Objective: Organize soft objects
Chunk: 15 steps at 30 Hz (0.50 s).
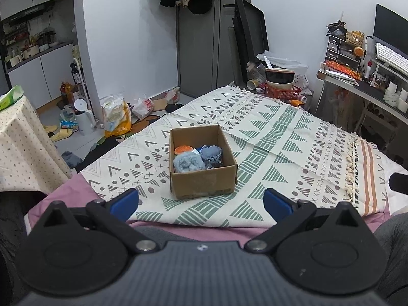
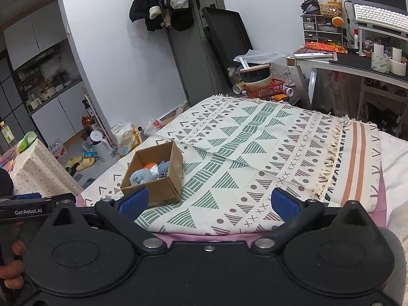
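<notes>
A brown cardboard box (image 1: 202, 181) stands on the patterned blanket (image 1: 267, 158). Inside lie a pale blue fluffy item (image 1: 188, 163), a darker blue soft item (image 1: 211, 153) and an orange soft toy (image 1: 183, 149). My left gripper (image 1: 201, 201) is open and empty, just in front of the box. In the right wrist view the box (image 2: 155, 176) sits to the left with the soft items (image 2: 150, 172) in it. My right gripper (image 2: 209, 202) is open and empty over the blanket (image 2: 255, 158), its left fingertip (image 2: 134, 202) close by the box's near side.
A pink sheet (image 1: 76, 193) shows at the bed's near edge. A small table with a dotted cloth (image 1: 23, 140) stands at the left. Bags and a white kettle (image 1: 84, 117) litter the floor. A red basket with bowls (image 1: 280, 86) and a desk (image 1: 369, 89) lie behind the bed.
</notes>
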Available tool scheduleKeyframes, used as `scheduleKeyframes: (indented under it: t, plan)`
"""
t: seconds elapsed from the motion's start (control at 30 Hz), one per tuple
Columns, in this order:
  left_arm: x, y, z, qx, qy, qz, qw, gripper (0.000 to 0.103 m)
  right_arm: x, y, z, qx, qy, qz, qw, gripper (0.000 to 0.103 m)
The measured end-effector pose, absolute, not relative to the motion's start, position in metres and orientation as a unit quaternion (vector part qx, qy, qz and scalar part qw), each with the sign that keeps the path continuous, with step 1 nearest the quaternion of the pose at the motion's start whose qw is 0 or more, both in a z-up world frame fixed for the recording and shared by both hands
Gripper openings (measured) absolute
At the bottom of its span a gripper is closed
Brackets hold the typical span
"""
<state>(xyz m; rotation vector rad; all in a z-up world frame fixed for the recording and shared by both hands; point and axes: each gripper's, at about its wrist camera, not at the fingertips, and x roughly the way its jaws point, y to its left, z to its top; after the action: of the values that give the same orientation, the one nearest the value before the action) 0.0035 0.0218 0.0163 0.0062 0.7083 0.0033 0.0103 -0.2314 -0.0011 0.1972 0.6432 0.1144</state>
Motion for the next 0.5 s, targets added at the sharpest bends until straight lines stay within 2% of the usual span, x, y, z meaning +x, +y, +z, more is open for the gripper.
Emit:
scheduleKeyframes:
  t: [0.5]
  plan:
    - [0.0048,0.0281,0.0107,-0.002,0.354,0.001,0.935,0.103,0.0123,-0.2262,-0.0089,0.093,0.326,0.052,0.939,0.103]
